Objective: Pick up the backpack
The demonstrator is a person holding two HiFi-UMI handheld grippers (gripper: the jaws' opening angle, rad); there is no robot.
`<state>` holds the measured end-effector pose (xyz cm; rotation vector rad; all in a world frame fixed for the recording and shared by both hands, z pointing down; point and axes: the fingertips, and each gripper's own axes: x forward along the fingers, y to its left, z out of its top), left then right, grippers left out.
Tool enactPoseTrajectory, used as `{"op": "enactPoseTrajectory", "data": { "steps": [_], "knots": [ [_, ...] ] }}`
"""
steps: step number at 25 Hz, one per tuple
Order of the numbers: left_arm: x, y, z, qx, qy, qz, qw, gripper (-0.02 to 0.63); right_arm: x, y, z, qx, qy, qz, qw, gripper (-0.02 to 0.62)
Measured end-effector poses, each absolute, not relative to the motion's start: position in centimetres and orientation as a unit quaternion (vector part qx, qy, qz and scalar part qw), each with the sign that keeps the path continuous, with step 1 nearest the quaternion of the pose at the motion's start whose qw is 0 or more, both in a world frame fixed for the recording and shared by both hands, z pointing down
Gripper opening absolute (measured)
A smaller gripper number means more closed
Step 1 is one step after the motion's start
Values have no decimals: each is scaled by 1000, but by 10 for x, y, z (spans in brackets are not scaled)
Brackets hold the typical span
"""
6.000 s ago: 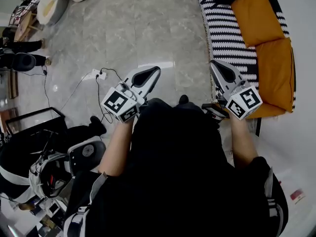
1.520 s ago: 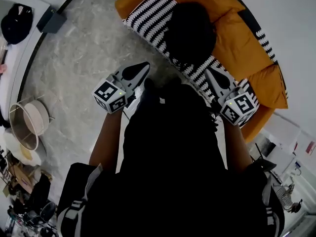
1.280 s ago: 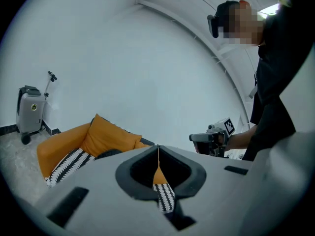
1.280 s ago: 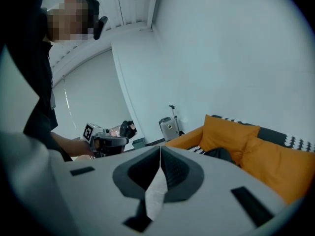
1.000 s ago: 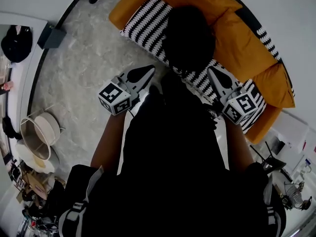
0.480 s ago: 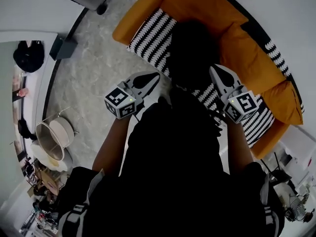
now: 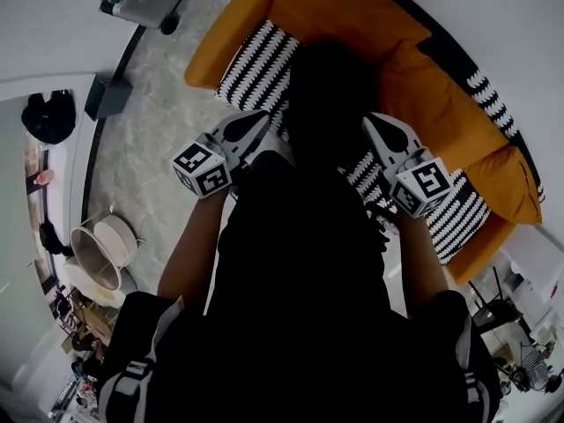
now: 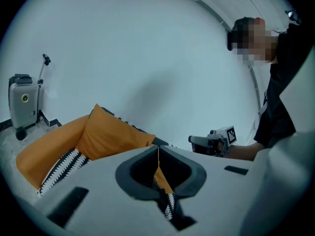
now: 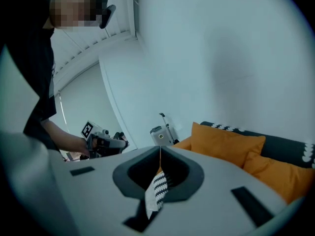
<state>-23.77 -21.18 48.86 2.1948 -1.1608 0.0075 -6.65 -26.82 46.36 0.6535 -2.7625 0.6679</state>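
step: approach, by my reading; the backpack point(image 7: 330, 86) is not yet touched.
left gripper point(image 7: 261, 116): jaws pressed together with nothing between them. Past its tips lies only the sofa point(image 7: 352, 11).
right gripper point(image 7: 371, 121): jaws likewise closed and empty.
backpack place: a dark bulk on the sofa's striped cover point(image 7: 256, 51), ahead of both grippers and between their lines of aim. It seems apart from either tip.
next move: likely open one gripper, lower it to the bag's top and seek a handle or strap. None can be made out from here.
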Motion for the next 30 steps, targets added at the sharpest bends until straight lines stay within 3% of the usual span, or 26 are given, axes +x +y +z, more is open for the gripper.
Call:
{"op": "enactPoseTrajectory", "data": {
  "steps": [7, 21, 30],
  "knots": [
    [-250, -231, 514, 856, -404, 3, 324, 23, -87, -295, 487, 247, -934, 231, 113, 28],
    [-295, -289, 649, 855, -355, 23, 377, 23, -150, -358, 594, 249, -914, 253, 195, 28],
    [-294, -326, 712, 851, -335, 33, 403, 25, -154, -407, 656, 268, -895, 266, 239, 29]
  ]
}}
